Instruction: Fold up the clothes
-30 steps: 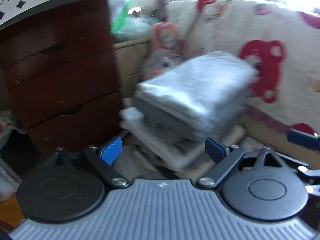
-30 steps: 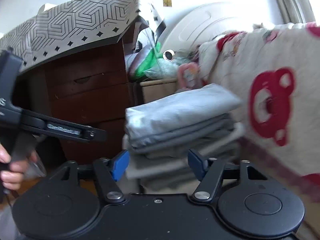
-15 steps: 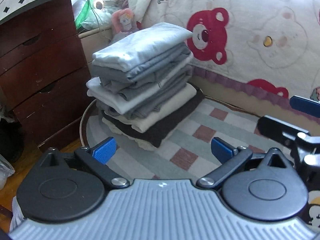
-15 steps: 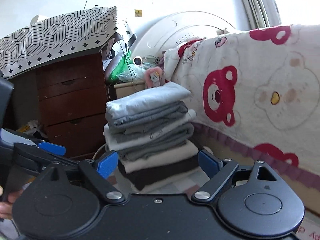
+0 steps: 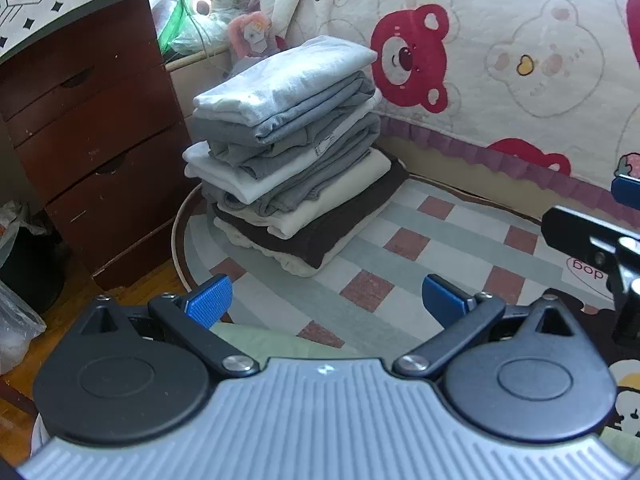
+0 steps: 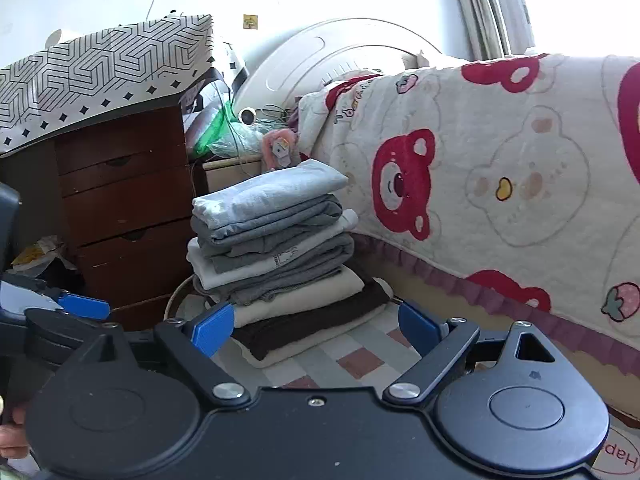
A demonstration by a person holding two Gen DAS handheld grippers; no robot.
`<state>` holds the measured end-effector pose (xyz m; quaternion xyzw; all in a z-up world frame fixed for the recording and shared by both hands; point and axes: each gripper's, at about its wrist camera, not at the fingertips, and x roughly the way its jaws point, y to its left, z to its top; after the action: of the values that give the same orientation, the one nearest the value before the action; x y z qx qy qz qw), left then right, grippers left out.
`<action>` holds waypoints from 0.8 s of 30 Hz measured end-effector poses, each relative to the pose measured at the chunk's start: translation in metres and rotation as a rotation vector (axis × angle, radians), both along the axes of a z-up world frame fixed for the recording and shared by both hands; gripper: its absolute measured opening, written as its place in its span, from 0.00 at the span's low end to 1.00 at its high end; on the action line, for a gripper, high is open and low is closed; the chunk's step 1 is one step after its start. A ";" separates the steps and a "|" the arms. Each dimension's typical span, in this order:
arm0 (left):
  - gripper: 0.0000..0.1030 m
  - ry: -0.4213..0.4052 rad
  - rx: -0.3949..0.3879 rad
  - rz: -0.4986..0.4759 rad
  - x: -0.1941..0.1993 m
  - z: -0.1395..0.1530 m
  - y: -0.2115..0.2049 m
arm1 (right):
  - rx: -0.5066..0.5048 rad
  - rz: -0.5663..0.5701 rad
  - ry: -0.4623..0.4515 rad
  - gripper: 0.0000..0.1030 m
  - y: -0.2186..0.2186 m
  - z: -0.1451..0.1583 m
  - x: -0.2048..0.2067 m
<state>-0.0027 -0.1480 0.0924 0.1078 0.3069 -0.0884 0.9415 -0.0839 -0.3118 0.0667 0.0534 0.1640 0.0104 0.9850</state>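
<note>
Soft matt cloth throughout the stack of folded grey, cream and brown clothes (image 5: 292, 152), knit-looking, lightly creased. Flat-woven matt cloth on the checked round rug (image 5: 420, 240). Quilted, stitched cotton-like cloth on the cream bedspread with red bears (image 5: 500, 60). Dark red-brown wooden chest of drawers (image 5: 96, 144): semi-gloss varnish, scuffed and chipped. Left hand-held gripper (image 5: 326, 296): matt black plastic, ribbed grey plastic, shiny metal pivots, textured blue pads. Right hand-held gripper (image 6: 316, 328): same matt black plastic.

Neat stack of folded clothes (image 5: 292, 152), pale grey on top, greys and white between, cream and dark brown below, on checked rug (image 5: 440, 240) beside bed
</note>
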 end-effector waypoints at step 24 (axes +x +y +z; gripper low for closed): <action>1.00 -0.001 -0.007 -0.005 -0.017 -0.001 -0.002 | 0.018 -0.040 0.030 0.89 -0.001 -0.004 -0.008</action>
<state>-0.0196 -0.1500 0.0916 0.1053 0.3061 -0.0916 0.9417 -0.0918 -0.3126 0.0623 0.0656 0.1777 -0.0084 0.9819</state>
